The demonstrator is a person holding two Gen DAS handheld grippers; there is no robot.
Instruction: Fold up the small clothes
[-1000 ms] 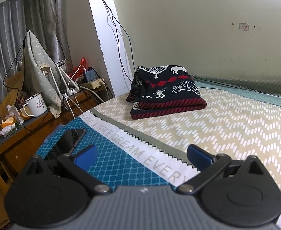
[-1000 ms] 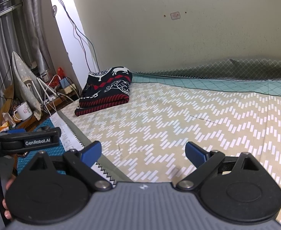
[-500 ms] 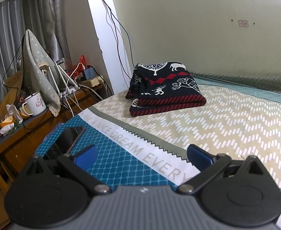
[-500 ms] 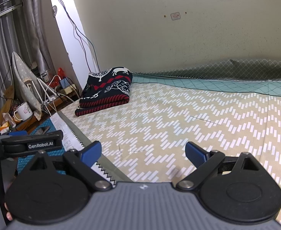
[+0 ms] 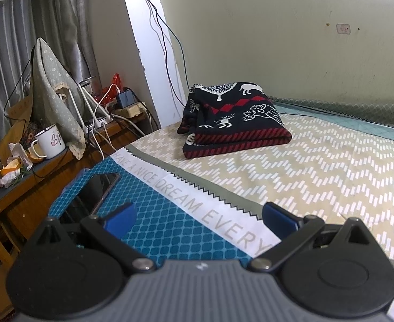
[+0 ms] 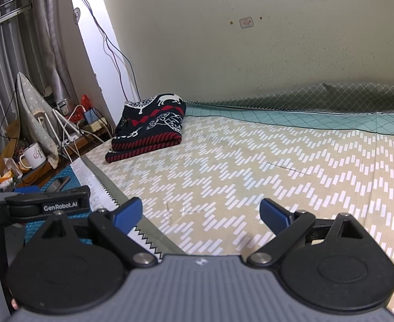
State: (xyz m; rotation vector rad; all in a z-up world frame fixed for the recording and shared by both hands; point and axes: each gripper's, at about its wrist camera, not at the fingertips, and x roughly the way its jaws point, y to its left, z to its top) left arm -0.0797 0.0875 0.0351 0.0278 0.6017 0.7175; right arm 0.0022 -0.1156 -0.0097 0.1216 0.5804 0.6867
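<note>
Well beyond both splayed claws (image 5: 199, 218) (image 6: 201, 214) lies the folded sweater (image 5: 231, 118).

Both tools look alike — the left gripper (image 5: 199, 218) and right gripper (image 6: 201, 213) have ribbed grey bodies, black round-hubbed linkage arms, silver pivot screws, blue finger pads (image 6: 127, 212); white "GenRobot.AI" lettering at nine o'clock.

A bed (image 5: 317, 166) with a beige zigzag-patterned cover fills the right side, its near edge printed with grey lettering beside a blue honeycomb panel (image 5: 154, 214), on which a dark phone (image 5: 97, 187) lies. Left of the bed, a cluttered wooden tabletop (image 5: 35, 171) carries a white enamel mug (image 5: 50, 141), orange peel (image 5: 11, 168), a power strip (image 5: 128, 111) with cables, and something draped in floral cloth (image 5: 50, 91). Grey curtains (image 5: 14, 26) hang behind.
</note>
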